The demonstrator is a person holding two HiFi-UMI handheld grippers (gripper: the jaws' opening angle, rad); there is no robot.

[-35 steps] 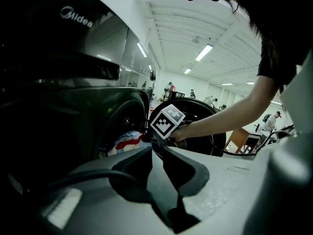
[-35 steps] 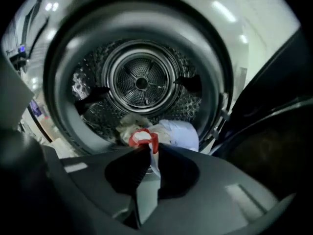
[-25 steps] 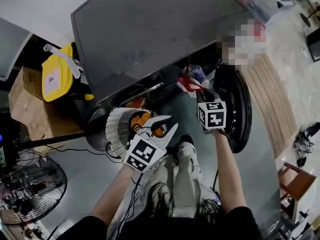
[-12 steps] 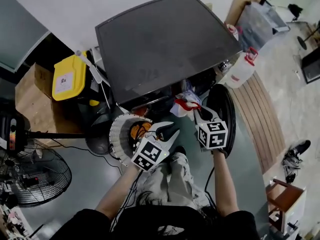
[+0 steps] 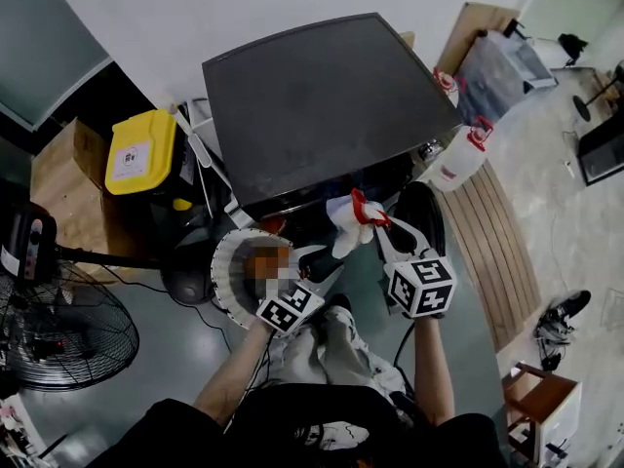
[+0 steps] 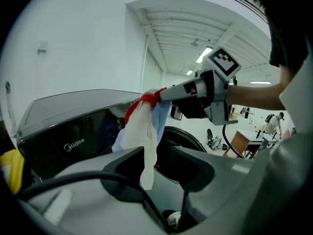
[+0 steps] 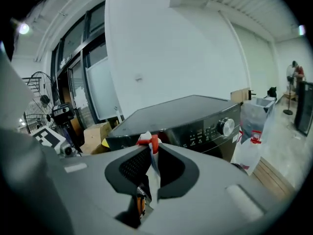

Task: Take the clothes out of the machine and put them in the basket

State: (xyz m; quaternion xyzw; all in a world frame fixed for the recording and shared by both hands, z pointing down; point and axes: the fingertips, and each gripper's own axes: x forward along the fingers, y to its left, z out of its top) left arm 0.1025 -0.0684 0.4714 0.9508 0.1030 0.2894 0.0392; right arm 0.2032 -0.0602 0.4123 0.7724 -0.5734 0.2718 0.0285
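Two grippers here. What has the right one got?
– The right gripper (image 7: 149,148) is clenched on a garment (image 7: 154,174), white and pale blue with a red edge. The red part sits right at the pinch and the rest hangs down between the jaws.

And from above?
– In the head view the right gripper (image 5: 369,218) holds the garment (image 5: 343,234) in the air, just in front of the machine (image 5: 322,105) and beside its open round door (image 5: 421,220).

The left one?
– The left gripper (image 6: 154,153) has its jaws apart and clamps nothing. In its own view the garment (image 6: 142,131) hangs in line with the gap, held up by the right gripper (image 6: 168,93). I cannot tell whether the cloth's tip reaches between the left jaws.

Where is it relative to the basket?
– The left gripper (image 5: 317,264) is low, near the garment, and just beside the white round basket (image 5: 222,273), which stands on the floor at the machine's left front corner. The garment is apart from the basket.

Anything further out?
– A white jug (image 5: 458,154) with a red cap to the machine's right, a yellow container (image 5: 141,152) to its left, and a fan (image 5: 58,334) on the floor.
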